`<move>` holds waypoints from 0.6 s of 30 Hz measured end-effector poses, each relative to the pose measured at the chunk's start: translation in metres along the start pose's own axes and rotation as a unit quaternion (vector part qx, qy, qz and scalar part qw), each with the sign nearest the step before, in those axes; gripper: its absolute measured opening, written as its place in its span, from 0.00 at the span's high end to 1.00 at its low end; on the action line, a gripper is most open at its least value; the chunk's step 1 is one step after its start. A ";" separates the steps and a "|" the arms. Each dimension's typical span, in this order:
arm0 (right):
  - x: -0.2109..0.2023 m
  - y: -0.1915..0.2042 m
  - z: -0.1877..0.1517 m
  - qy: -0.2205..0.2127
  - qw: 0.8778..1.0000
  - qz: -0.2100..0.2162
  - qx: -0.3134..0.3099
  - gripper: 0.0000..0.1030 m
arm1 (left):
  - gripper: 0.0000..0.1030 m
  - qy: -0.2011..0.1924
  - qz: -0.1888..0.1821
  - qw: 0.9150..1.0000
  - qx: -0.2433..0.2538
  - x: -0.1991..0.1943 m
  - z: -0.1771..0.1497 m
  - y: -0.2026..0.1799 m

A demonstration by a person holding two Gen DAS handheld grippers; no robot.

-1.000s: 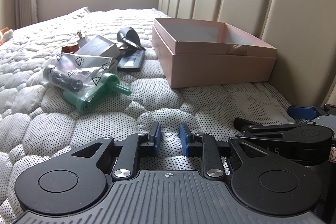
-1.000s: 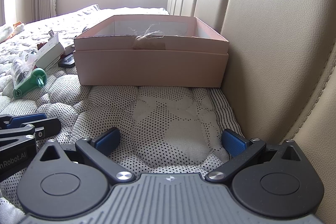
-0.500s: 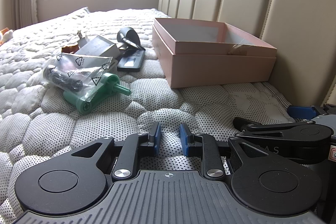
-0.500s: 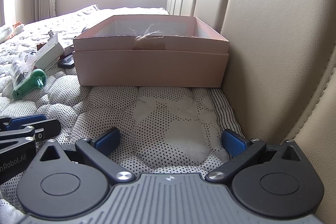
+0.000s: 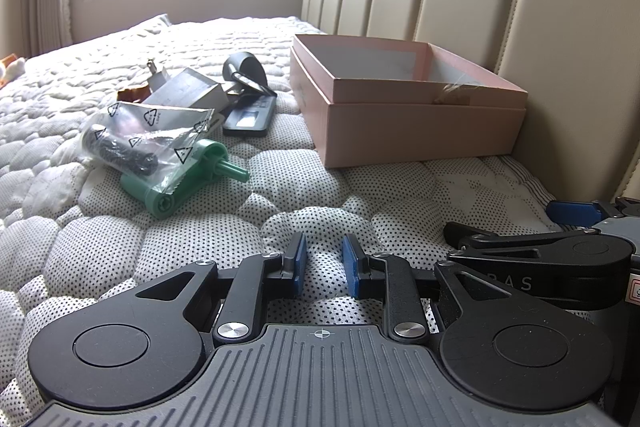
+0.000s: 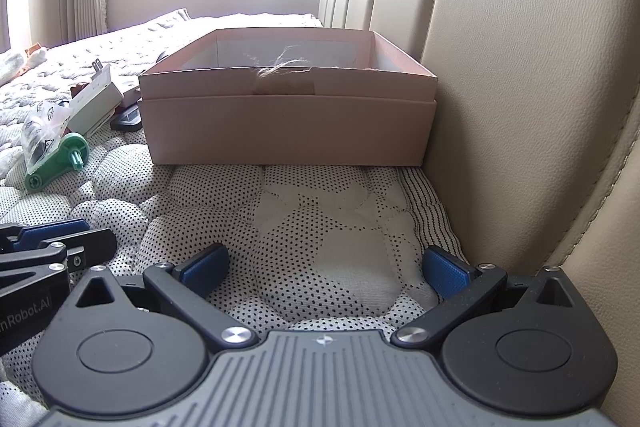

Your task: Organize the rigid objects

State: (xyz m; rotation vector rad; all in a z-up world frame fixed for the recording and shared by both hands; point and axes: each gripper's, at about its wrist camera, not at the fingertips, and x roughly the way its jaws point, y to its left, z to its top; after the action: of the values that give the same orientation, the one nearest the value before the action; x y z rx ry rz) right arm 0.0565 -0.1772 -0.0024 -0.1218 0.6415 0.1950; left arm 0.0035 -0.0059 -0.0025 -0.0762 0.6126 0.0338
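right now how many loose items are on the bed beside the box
5 visible: green part under the plastic bag, charger behind, dark remote, and black clip nearest the pink box. More may be hidden.

A quilted, dotted bed (image 5: 304, 187) carries a pink open box (image 5: 416, 131) against the headboard; to its left lie a green plastic part (image 5: 188, 179) with a clear bag (image 5: 148, 135) on it, a dark flat device (image 5: 250, 117), and a white charger (image 5: 184, 91).

The left black two-finger gripper with blue pads (image 5: 323, 265) is sitting low, jaws nearly closed on nothing; the right black blue-padded gripper (image 6: 325, 269) is gaping wide, empty.
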 end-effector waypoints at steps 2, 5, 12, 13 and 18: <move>0.000 0.000 0.000 0.000 1.000 0.000 0.000 0.00 | 0.76 0.000 0.000 1.000 0.000 0.000 0.000 0.000; 0.000 0.000 0.000 0.000 1.000 0.000 0.000 0.00 | 0.76 0.000 -0.001 1.000 -0.002 0.001 0.000 0.001; 0.000 0.000 0.000 0.000 1.000 0.000 0.000 0.00 | 0.76 0.000 -0.003 1.000 -0.003 -0.004 0.001 0.004; 0.000 0.000 0.000 0.000 1.000 0.000 -0.001 0.00 | 0.76 0.000 -0.003 1.000 -0.003 -0.004 0.000 0.004; 0.000 0.000 0.000 0.000 1.000 0.001 0.001 0.00 | 0.76 0.000 -0.005 1.000 -0.007 -0.004 0.001 0.006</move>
State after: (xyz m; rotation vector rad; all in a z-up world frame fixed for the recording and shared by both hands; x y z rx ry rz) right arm 0.0561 -0.1774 -0.0022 -0.1190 0.6414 0.1969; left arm 0.0003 -0.0001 0.0006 -0.0923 0.6129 0.0278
